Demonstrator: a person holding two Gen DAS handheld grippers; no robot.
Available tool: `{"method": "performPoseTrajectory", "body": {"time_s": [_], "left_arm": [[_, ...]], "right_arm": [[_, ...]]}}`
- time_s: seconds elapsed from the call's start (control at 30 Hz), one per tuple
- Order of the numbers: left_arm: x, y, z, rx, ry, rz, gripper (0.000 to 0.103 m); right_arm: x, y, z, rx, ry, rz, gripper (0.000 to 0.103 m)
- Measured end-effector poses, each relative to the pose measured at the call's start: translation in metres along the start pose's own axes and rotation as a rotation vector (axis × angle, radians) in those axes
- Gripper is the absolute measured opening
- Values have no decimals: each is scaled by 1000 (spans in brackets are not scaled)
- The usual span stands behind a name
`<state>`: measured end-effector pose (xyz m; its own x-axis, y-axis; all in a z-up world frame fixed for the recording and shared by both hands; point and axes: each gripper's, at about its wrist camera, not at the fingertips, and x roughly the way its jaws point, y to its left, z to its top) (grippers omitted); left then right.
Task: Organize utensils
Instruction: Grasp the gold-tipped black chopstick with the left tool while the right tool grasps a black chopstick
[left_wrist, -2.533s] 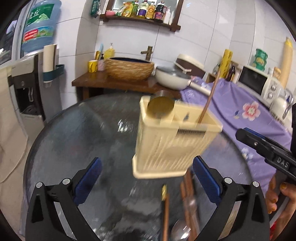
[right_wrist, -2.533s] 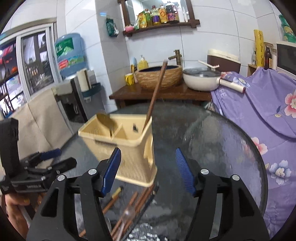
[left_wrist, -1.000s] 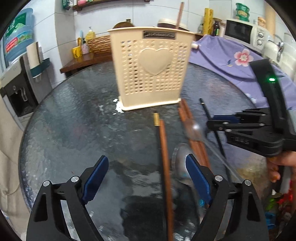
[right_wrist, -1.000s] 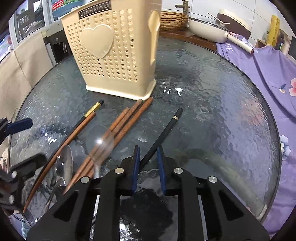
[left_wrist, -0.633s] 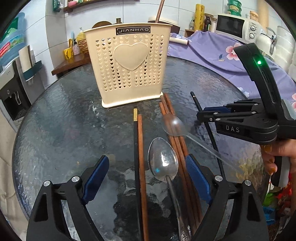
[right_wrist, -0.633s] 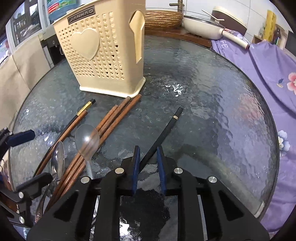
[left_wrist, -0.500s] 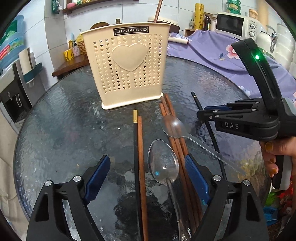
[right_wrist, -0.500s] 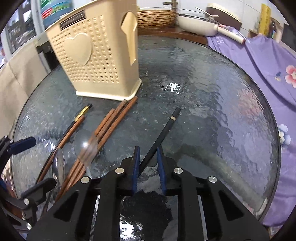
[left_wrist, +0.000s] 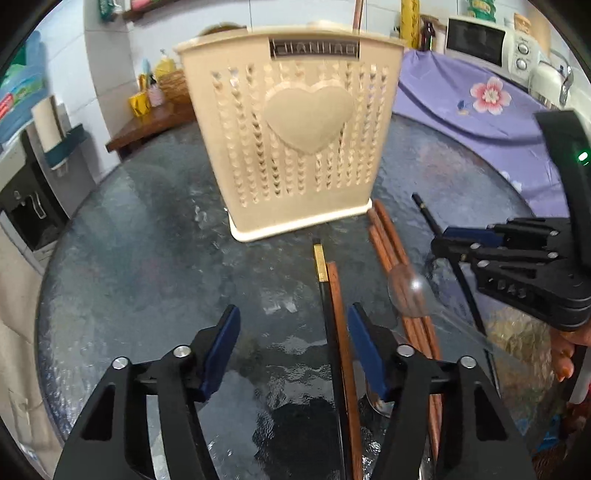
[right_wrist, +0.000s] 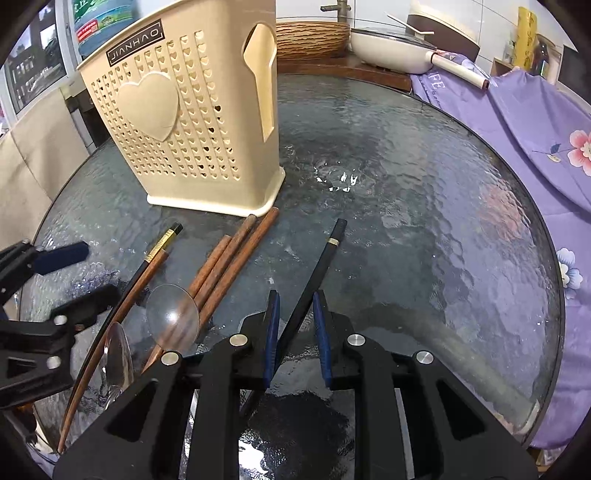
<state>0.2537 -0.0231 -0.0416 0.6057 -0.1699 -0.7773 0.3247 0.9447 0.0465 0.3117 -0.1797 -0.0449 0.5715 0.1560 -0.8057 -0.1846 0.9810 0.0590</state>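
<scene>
On a round glass table (right_wrist: 424, 177) in a kitchen, the right gripper (right_wrist: 295, 325) pinches a black chopstick (right_wrist: 321, 258), likely to lift it. The left gripper (left_wrist: 291, 339), half open, straddles a chopstick pair (left_wrist: 332, 314). The holder (right_wrist: 192, 122) stands far left.

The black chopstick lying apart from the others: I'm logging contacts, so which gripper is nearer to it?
Right. The right gripper has the black chopstick between its fingers; the left gripper sits over another pair.

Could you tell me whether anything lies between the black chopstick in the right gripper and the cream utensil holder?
Nothing visible does. The right gripper clamps the black chopstick, and only bare glass table separates its tip from the utensil holder; the brown chopsticks lie left.
</scene>
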Motion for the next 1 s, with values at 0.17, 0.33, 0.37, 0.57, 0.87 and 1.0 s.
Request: {"method": "performPoseTrajectory", "body": {"time_s": [0.17,0.33,0.37,0.57,0.87,1.0], "left_arm": [[7,-3,-4,16,14,-4,56],[6,10,-6,-31,16,-24,56],[5,12,-7,-40,15,-31,56],[5,20,-9,-88,16,-67,56],[3,27,-11,-120,17,-80,56],[1,32,-11,-138,16,-72,56]], "right_arm": [[-1,0,-1,-4,1,-1,20],[-2,1,-3,-5,2,9,20],[-2,0,-3,1,3,15,20],[-2,1,-1,-7,4,7,20],[-2,4,-2,-5,3,17,20],[-2,4,-2,-6,3,16,20]]}}
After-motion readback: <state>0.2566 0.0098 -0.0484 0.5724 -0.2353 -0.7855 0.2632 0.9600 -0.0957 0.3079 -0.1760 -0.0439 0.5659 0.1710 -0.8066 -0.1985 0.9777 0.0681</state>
